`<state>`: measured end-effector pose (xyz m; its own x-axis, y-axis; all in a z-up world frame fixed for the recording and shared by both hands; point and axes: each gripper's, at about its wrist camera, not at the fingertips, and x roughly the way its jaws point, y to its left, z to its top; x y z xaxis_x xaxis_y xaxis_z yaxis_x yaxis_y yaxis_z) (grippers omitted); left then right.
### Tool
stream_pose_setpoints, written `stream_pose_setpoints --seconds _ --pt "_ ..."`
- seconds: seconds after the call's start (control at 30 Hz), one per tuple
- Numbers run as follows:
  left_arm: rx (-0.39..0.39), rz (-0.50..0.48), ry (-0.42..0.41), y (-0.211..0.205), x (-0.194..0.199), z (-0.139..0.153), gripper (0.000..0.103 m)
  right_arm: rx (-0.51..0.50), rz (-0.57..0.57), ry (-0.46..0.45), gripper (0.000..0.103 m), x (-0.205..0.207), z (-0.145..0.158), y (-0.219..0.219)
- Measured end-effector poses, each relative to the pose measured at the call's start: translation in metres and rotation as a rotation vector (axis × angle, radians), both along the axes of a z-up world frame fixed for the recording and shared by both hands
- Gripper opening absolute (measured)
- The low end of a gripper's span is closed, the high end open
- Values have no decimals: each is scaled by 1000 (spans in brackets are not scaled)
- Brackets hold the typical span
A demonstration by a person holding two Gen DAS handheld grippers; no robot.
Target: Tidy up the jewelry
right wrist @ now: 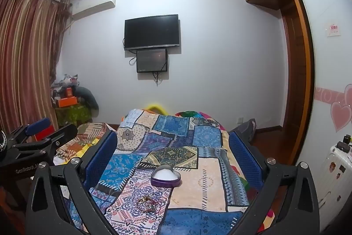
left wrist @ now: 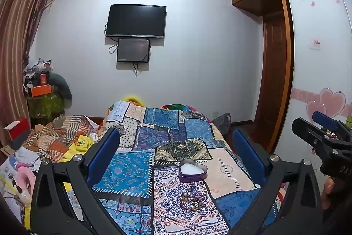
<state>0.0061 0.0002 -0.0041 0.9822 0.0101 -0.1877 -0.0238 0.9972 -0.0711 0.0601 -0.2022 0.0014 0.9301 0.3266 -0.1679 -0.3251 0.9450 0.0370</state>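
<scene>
On the bed, a small tangle of jewelry [left wrist: 193, 202] lay on the patchwork quilt [left wrist: 136, 171] in the lower centre of both frames, just below an open heart-shaped tin [left wrist: 193, 170] with a white lining. The left gripper [left wrist: 176, 153] and the right gripper [right wrist: 172, 151] both hung above the quilt with fingers spread wide and nothing between them, well apart from the pile. The pieces looked like thin chains and cord with a few small metal charms, so they would likely be light, limp and prone to snagging on each other; lifting one strand could drag the rest. A pinch low on a single loop or on a solid charm seemed the safest hold. The tin looked stiff and light, liable to slide on the soft quilt if nudged.
</scene>
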Motion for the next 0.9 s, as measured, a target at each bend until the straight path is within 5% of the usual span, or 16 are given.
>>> stream_pose_setpoints --seconds 0.9 --pt "-8 5 20 4 5 -3 103 -4 1 43 101 6 -6 0"
